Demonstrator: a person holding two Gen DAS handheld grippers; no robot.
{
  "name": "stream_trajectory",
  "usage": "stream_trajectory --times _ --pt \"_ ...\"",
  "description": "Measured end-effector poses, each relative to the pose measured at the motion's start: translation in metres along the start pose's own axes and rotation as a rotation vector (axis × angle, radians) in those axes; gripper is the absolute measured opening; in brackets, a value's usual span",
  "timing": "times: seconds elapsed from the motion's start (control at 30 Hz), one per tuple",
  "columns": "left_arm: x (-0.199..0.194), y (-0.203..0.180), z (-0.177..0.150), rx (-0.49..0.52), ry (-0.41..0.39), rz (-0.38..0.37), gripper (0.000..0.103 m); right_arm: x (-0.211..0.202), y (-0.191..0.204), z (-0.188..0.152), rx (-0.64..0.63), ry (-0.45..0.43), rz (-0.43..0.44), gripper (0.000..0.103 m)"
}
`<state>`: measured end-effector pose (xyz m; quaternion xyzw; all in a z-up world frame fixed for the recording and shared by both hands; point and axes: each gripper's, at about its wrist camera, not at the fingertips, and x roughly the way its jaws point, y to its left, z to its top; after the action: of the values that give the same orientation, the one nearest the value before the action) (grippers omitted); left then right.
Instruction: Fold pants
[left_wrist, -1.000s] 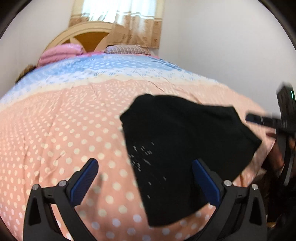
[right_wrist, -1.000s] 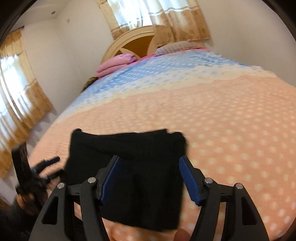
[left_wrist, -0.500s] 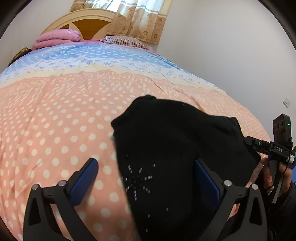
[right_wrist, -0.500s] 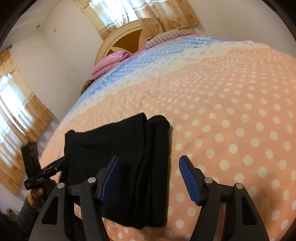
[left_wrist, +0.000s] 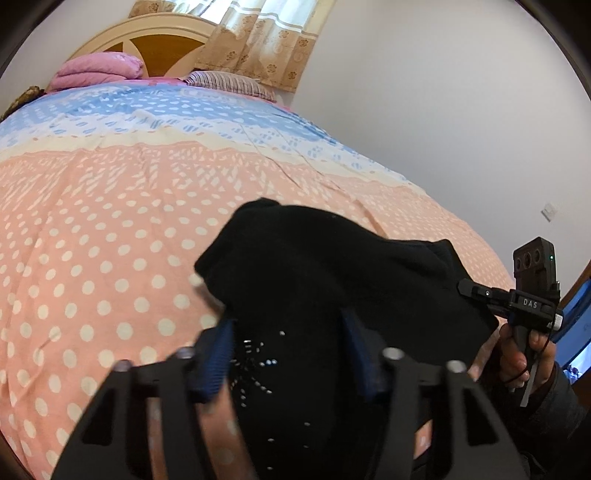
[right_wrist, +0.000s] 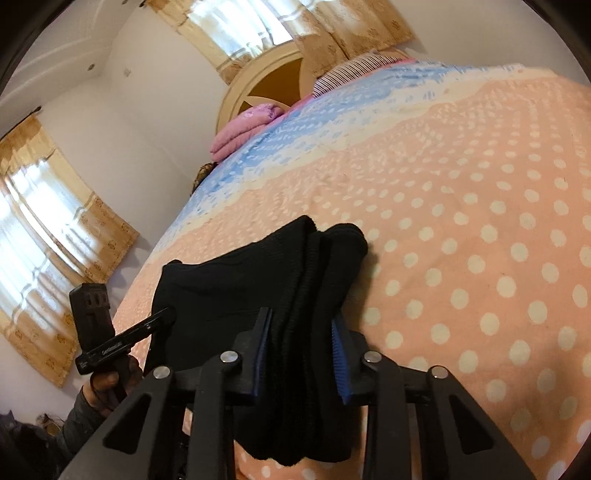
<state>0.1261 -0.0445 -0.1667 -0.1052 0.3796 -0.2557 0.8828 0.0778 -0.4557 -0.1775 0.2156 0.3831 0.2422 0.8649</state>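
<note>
Both the left gripper (left_wrist: 288, 347) and right gripper (right_wrist: 301, 350) pinch the folded black pants (right_wrist: 258, 280) at six o'clock; uneven lifting could spill the layers.

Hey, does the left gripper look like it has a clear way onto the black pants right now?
Probably yes: the left gripper already has its jaws on either side of the folded black pants on the bedspread, and nothing lies between them.

Our left gripper (left_wrist: 290, 354) has its blue-padded jaws narrowed around a fold of cloth. Our right gripper (right_wrist: 301, 354) pinches a thick bundle between its pads, both held low and forward.
</note>
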Motion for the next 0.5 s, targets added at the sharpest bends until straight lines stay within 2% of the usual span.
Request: stream_trajectory --times 0.03,0.13,0.23,0.37,0.5 --pt "-0.003 0.0 0.0 -0.005 -0.003 -0.018 0.038 -0.003 0.007 0.0 -0.02 -0.008 -0.003 0.03" --pt "-0.01 0.0 0.0 -0.017 -0.019 -0.041 0.025 -0.009 0.024 0.0 -0.068 -0.024 0.0 0.028" --pt "-0.023 0.002 0.005 -0.036 -0.055 -0.061 0.017 -0.013 0.042 0.007 -0.104 -0.031 0.015 0.027" --pt "-0.042 0.009 0.011 -0.063 -0.101 -0.082 0.016 -0.01 0.066 0.022 -0.151 -0.032 0.031 0.027" --pt "-0.063 0.023 0.016 -0.088 -0.146 -0.062 0.016 0.013 0.092 0.039 -0.187 -0.009 0.069 0.027"
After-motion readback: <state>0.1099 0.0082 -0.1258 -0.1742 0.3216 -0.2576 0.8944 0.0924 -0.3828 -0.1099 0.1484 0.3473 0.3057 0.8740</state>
